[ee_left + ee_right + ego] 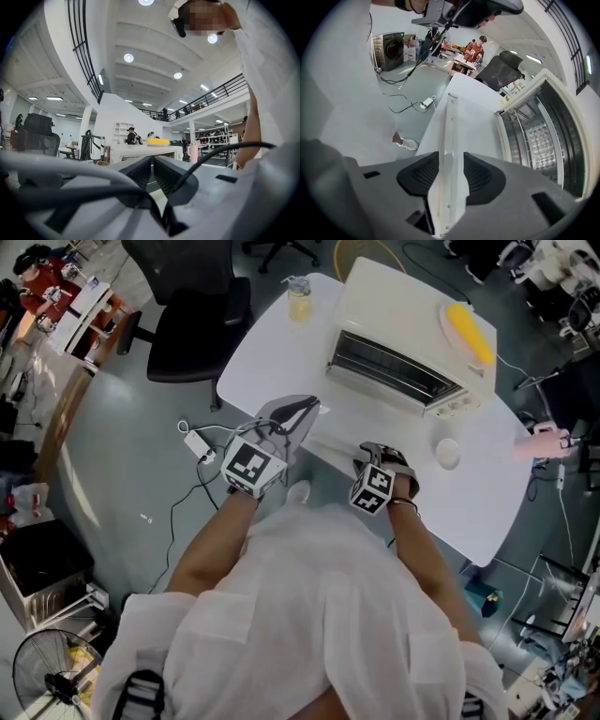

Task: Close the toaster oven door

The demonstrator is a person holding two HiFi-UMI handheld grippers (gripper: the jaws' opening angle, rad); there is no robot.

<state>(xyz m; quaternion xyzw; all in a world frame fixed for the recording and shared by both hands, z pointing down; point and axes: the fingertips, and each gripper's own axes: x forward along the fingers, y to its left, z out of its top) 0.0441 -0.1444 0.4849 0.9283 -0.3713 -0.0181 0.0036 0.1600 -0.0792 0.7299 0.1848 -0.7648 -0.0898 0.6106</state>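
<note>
While the toaster oven sits open on the desk, right gripper pinches its door edge. Left gripper is pressed together, empty.

tabletop: white, rounded corners | far middle: cream toaster oven, door dropped open | far-left corner: clear bottle, yellowish liquid, upright | near oven's front right: small white round item, possibly a lid | right edge: pink object, blurred
</note>
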